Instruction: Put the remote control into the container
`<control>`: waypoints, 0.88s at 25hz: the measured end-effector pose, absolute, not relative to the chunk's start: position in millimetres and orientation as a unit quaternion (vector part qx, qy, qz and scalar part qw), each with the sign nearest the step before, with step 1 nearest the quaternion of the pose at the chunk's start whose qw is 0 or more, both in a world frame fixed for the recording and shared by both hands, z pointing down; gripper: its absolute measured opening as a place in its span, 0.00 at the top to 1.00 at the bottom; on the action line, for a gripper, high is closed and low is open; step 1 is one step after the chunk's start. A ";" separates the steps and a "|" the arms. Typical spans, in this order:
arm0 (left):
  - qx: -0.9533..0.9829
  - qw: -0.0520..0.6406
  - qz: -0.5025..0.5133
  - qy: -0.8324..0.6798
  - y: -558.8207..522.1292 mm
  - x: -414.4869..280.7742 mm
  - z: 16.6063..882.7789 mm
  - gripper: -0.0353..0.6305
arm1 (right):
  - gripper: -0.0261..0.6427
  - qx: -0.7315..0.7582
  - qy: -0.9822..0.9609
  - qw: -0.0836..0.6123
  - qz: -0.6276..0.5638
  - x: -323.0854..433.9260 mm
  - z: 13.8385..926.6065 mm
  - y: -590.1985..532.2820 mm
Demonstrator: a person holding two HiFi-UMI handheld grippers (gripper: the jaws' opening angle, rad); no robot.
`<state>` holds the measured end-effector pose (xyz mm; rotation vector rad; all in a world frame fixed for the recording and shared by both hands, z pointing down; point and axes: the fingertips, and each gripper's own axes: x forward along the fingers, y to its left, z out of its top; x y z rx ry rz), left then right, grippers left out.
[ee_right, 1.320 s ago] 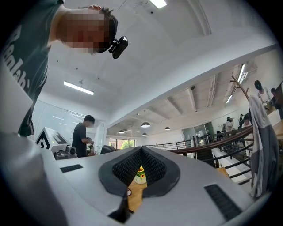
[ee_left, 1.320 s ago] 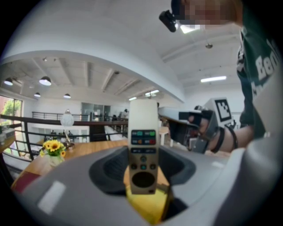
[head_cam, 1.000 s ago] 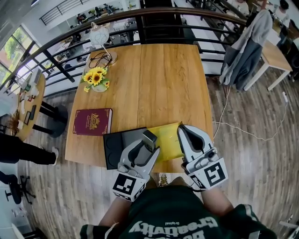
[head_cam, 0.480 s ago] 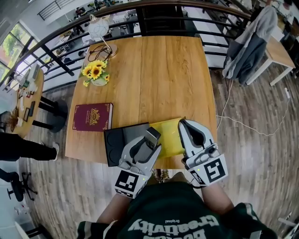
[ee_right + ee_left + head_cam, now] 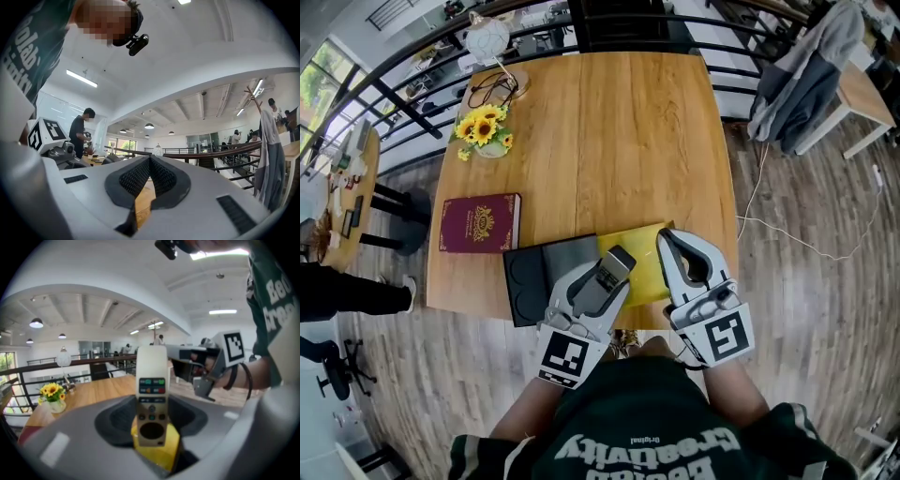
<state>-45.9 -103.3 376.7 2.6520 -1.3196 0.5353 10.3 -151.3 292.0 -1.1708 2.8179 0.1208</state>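
The left gripper (image 5: 602, 277) pinches the remote control (image 5: 151, 394) between its pads above the near edge of the surface (image 5: 628, 141), over the yellow container (image 5: 641, 272) beside a black tray (image 5: 530, 281), while the right gripper (image 5: 664, 240) holds its jaws pressed together, empty.

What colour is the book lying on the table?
The book is dark red with gold decoration, best seen in the head view.
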 end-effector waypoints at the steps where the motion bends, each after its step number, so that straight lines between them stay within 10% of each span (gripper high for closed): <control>1: 0.879 0.069 0.180 -0.436 -103.8 -45.4 379.9 0.64 | 0.94 -0.383 0.922 0.040 0.041 10.4 294.9 -151.9; 22: 0.878 0.117 0.237 -0.400 -116.9 -24.5 429.0 0.64 | 0.94 -0.402 0.916 0.008 0.021 23.0 348.5 -165.9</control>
